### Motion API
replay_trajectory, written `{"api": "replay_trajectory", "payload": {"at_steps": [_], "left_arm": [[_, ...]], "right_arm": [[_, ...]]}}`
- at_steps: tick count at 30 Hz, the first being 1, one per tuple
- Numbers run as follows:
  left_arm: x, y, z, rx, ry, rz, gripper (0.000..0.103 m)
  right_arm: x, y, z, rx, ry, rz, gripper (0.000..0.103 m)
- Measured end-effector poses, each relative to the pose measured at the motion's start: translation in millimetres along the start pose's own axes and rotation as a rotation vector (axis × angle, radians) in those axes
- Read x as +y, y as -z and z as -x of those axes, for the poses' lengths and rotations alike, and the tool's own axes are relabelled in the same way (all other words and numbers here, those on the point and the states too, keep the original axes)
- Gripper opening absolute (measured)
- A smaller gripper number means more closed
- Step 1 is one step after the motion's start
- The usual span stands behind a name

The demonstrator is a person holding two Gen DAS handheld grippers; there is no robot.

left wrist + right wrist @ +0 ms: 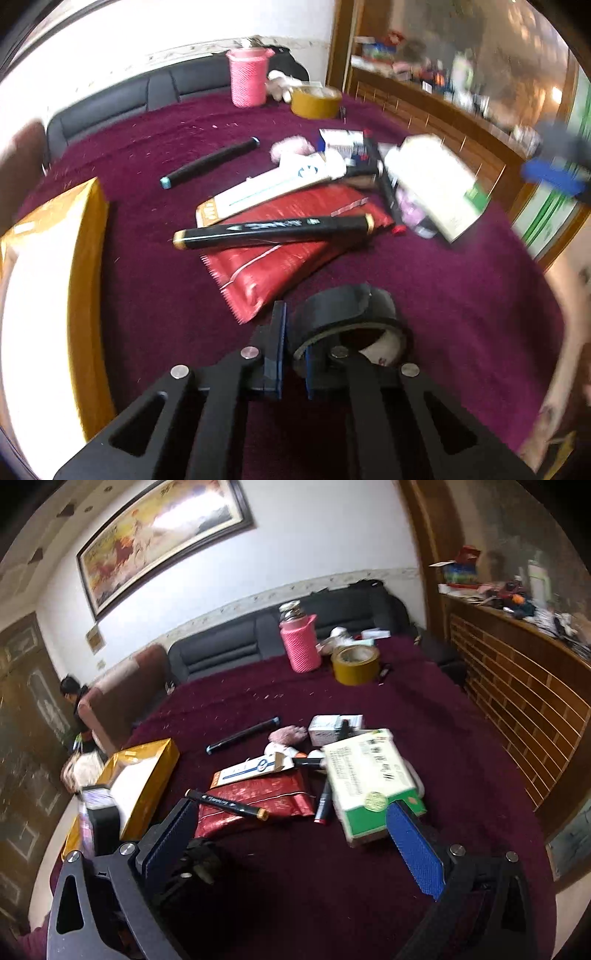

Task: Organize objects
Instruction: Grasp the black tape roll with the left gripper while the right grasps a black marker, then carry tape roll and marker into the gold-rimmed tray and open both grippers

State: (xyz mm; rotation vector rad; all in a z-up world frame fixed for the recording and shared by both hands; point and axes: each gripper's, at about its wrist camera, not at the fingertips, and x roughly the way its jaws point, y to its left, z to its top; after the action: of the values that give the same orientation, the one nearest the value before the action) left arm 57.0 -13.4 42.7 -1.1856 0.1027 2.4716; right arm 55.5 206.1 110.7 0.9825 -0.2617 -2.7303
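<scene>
My left gripper (292, 363) is shut on the wall of a black tape roll (351, 314), held just above the maroon tablecloth (443, 295). Beyond it lies a pile: a black marker (273, 230) across a red foil pouch (288, 254), a pen box (269, 190), a white and green carton (436, 184). My right gripper (291, 834) is open and empty above the cloth, near the carton (369, 779) and the red pouch (266, 797). The right gripper also shows blurred at the right edge of the left wrist view (557, 170).
A gold-rimmed open box (51, 295) stands at the left; it also shows in the right wrist view (144, 779). A pink cup (299, 644) and yellow tape roll (354, 664) stand at the far side. A second marker (208, 162) lies apart. A wooden cabinet (517, 686) is at the right.
</scene>
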Motion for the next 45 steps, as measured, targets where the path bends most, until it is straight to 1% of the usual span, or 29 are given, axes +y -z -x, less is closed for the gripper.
{"api": "replay_trajectory", "payload": {"at_steps": [1, 5, 6, 8, 9, 11, 12, 14, 15, 16, 17, 18, 19, 20, 21, 25, 29, 32, 33, 35, 37, 39, 40, 41, 43, 44, 45], "left_arm": [[7.5, 3.8, 13.8, -0.021, 0.008, 0.022, 0.007], [38.8, 21.9, 63.7, -0.093, 0.023, 0.097, 0.008], [47.8, 26.3, 75.0, -0.111, 0.026, 0.117, 0.008], [66.5, 33.2, 95.5, -0.137, 0.018, 0.156, 0.008], [73.7, 35.8, 102.5, -0.142, 0.016, 0.169, 0.008], [89.1, 39.6, 113.1, -0.147, -0.005, 0.192, 0.008], [95.2, 40.9, 115.7, -0.144, -0.015, 0.201, 0.008], [106.3, 42.3, 119.1, -0.14, -0.03, 0.218, 0.008], [111.1, 42.0, 119.5, -0.137, -0.037, 0.225, 0.008], [115.7, 41.2, 119.5, -0.135, -0.045, 0.23, 0.008], [119.3, 40.9, 119.4, -0.134, -0.055, 0.236, 0.008], [122.8, 40.4, 119.5, -0.134, -0.061, 0.243, 0.008], [126.7, 39.1, 119.6, -0.133, -0.064, 0.252, 0.008], [129.3, 38.8, 120.7, -0.135, -0.065, 0.26, 0.008], [131.5, 37.4, 121.6, -0.136, -0.066, 0.267, 0.008], [137.7, 31.2, 133.1, -0.154, -0.066, 0.284, 0.008], [145.2, 21.2, 145.7, -0.159, -0.069, 0.286, 0.008], [158.0, 10.4, 145.1, -0.138, -0.105, 0.277, 0.008], [164.6, 4.3, 140.3, -0.125, -0.127, 0.272, 0.008], [179.3, -3.2, 128.8, -0.094, -0.133, 0.282, 0.008], [198.7, -11.8, 108.9, -0.059, -0.147, 0.306, 0.008], [214.2, -18.4, 88.2, -0.028, -0.178, 0.307, 0.008], [223.8, -21.4, 75.3, -0.009, -0.196, 0.321, 0.008], [233.5, -23.7, 63.9, 0.01, -0.197, 0.342, 0.008], [249.2, -27.2, 43.9, 0.04, -0.202, 0.369, 0.008], [254.1, -28.9, 37.1, 0.047, -0.213, 0.373, 0.008], [259.3, -30.7, 29.4, 0.057, -0.224, 0.375, 0.008]], "right_arm": [[5.3, -1.4, -6.2, 0.017, -0.012, 0.017, 0.103], [40.3, -3.3, -54.1, 0.149, -0.085, 0.152, 0.103], [51.5, -2.1, -71.4, 0.182, -0.081, 0.205, 0.103], [66.9, 0.0, -95.8, 0.211, -0.058, 0.287, 0.102], [74.3, 0.4, -106.3, 0.215, -0.047, 0.329, 0.099], [87.6, 1.1, -123.3, 0.238, -0.059, 0.393, 0.092], [96.1, 1.9, -135.8, 0.268, -0.078, 0.429, 0.087], [105.5, 4.8, -152.2, 0.312, -0.104, 0.466, 0.083], [110.6, 7.2, -162.5, 0.341, -0.109, 0.487, 0.079], [112.7, 9.0, -169.7, 0.36, -0.097, 0.5, 0.064], [113.2, 10.5, -176.1, 0.379, -0.083, 0.508, 0.054], [112.8, 12.4, -181.7, 0.398, -0.064, 0.511, 0.048], [112.5, 10.7, -180.2, 0.384, -0.066, 0.502, 0.029], [109.4, 7.6, -177.1, 0.389, -0.085, 0.466, 0.018], [106.8, 5.7, -176.0, 0.397, -0.094, 0.44, 0.016], [101.3, -0.6, -163.9, 0.382, -0.147, 0.355, 0.016], [94.9, -14.2, -142.0, 0.345, -0.248, 0.243, 0.016], [103.6, -28.7, -127.1, 0.322, -0.358, 0.174, 0.016], [112.7, -34.8, -125.0, 0.324, -0.407, 0.156, 0.016], [128.1, -42.5, -126.3, 0.334, -0.475, 0.13, 0.017], [149.1, -48.3, -135.2, 0.365, -0.538, 0.109, 0.017], [173.3, -52.5, -152.4, 0.403, -0.576, 0.085, 0.017], [183.9, -52.5, -161.9, 0.423, -0.593, 0.07, 0.017], [194.5, -52.4, -173.2, 0.448, -0.606, 0.052, 0.017], [217.4, -49.7, -198.7, 0.486, -0.594, 0.032, 0.017], [225.0, -48.2, -209.2, 0.495, -0.577, 0.034, 0.017], [236.3, -46.5, -223.9, 0.503, -0.541, 0.044, 0.017]]}}
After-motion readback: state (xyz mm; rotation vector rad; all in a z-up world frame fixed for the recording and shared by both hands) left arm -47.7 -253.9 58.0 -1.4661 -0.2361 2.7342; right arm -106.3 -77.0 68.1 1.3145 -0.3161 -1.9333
